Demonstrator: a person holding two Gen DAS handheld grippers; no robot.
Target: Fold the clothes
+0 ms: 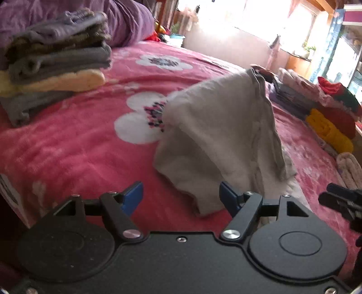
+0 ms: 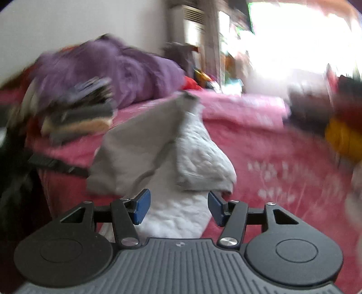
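Two grippers here and both are spread wide with nothing between the blue pads. The left gripper (image 1: 181,199) hovers just in front of the beige garment (image 1: 217,140), and its right-hand pad (image 1: 228,199) overlaps the garment's near hem in the picture; can't tell if it actually touches. The right gripper (image 2: 177,208) is released too, pads apart on either side of the cloth's white quilted-looking inner side (image 2: 178,214), not pinching it.

That beige garment sits on the pink floral blanket (image 1: 79,147), roughly mid-bed, bunched into a peak with one corner sticking up. It looks mid-air or slumping and is motion-blurred, so hard to say which. From the right wrist view the same garment (image 2: 140,147) shows a smooth grey-beige outer face folded over the paler lining.

Left of the garment, further back on the blanket, is a stack of folded clothes (image 1: 54,56): grey layers, a cream-yellow one, another grey underneath. Behind that stack there's a purple duvet (image 1: 126,20) heaped up. Right of the garment, along the bed edge, is a pile of unfolded clothes (image 1: 328,113) in yellow, red and pinkish tones. The right gripper's black tip (image 1: 341,199) pokes into the left wrist view just right of the garment. Bright window (image 1: 248,22) beyond the bed, blown out.
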